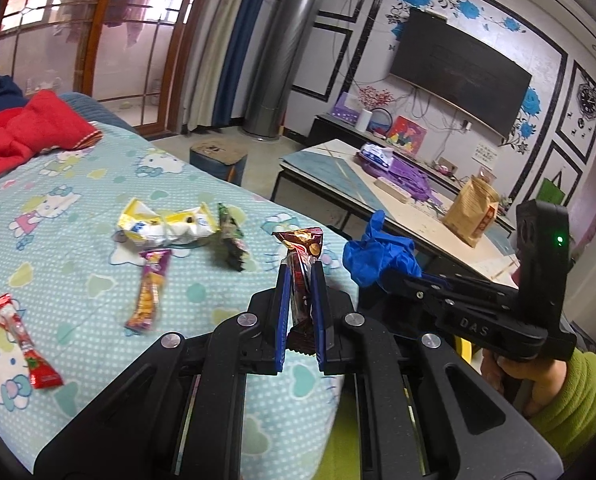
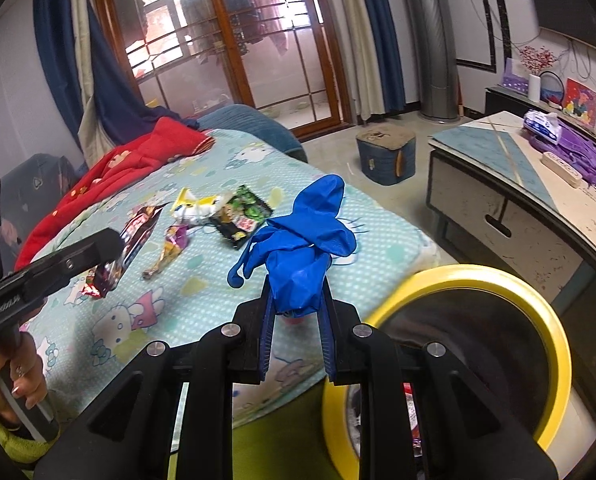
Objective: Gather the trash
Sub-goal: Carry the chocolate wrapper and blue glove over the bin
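Observation:
My left gripper point(image 1: 301, 280) is shut on a dark red snack wrapper point(image 1: 302, 254) and holds it above the bed's near edge. My right gripper point(image 2: 296, 292) is shut on a crumpled blue glove point(image 2: 303, 240), held over the bed edge beside a yellow-rimmed bin point(image 2: 545, 320). The glove also shows in the left wrist view point(image 1: 377, 254). On the Hello Kitty sheet point(image 1: 78, 208) lie a yellow-white wrapper point(image 1: 166, 226), a dark green packet point(image 1: 232, 240), an orange-purple wrapper point(image 1: 150, 290) and a red wrapper point(image 1: 26, 342).
A red blanket point(image 1: 26, 132) lies at the bed's far end. A low coffee table point(image 2: 517, 200) with purple items and a brown paper bag point(image 1: 471, 210) stands to the right. A blue stool point(image 2: 385, 152) sits on the floor beyond the bed.

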A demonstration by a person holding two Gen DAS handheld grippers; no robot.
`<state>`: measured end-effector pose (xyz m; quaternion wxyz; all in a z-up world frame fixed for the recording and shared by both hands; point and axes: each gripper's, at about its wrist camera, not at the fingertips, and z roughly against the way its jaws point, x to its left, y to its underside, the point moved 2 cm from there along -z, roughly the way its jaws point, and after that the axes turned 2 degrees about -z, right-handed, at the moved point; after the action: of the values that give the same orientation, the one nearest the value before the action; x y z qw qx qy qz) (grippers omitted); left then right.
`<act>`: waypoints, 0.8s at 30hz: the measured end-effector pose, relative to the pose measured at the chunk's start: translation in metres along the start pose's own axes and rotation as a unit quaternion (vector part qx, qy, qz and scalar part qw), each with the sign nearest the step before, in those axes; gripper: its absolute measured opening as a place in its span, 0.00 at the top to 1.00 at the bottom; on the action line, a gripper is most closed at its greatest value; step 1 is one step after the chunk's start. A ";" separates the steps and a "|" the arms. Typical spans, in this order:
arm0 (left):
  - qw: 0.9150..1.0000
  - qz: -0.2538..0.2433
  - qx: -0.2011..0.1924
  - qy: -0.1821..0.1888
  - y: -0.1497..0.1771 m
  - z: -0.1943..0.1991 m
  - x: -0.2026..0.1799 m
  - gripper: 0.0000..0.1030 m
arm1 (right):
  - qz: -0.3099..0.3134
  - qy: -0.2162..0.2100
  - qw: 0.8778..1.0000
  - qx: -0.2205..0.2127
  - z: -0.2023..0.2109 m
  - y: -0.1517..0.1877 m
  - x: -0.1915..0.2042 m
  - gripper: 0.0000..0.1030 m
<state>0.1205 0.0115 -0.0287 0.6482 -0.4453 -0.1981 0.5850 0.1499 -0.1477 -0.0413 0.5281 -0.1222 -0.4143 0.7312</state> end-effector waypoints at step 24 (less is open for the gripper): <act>0.996 -0.059 0.023 0.058 0.013 -0.034 -0.058 0.94 | -0.051 0.072 0.996 -0.008 0.032 0.008 -0.077 0.81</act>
<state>0.1260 -0.0558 -0.0418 0.7022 -0.4513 -0.1729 0.5229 0.1570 -0.2310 -0.0475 0.5923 -0.1578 -0.3868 0.6890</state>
